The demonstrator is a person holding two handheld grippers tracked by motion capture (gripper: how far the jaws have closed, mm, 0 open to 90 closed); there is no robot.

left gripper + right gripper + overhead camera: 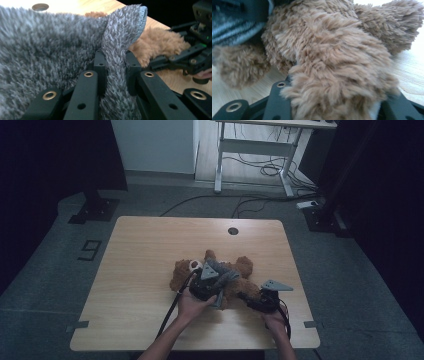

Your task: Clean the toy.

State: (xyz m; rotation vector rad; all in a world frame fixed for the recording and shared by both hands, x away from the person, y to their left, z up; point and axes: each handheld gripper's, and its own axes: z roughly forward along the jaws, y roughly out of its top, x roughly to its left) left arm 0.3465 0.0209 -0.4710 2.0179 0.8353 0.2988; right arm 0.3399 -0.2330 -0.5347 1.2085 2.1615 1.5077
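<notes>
Both forearms enter the high view from six o'clock, angled toward twelve. The left hand [190, 304] wraps the left gripper [210, 279] from behind — its jaws stand nearly closed, clamped on a fold of grey fabric [117, 57]. The right hand [274, 319] holds the right gripper [250, 296] at about three o'clock of the left one — jaws partly closed around a brown plush limb [337, 90].

My high view is coming out dim and murky with black corners, while my left gripper view is showing the grey fleece [62, 47] sharp and evenly lit, and my right one is blurring the brown fur [332, 62] under blown-out table [412, 70] glare.
</notes>
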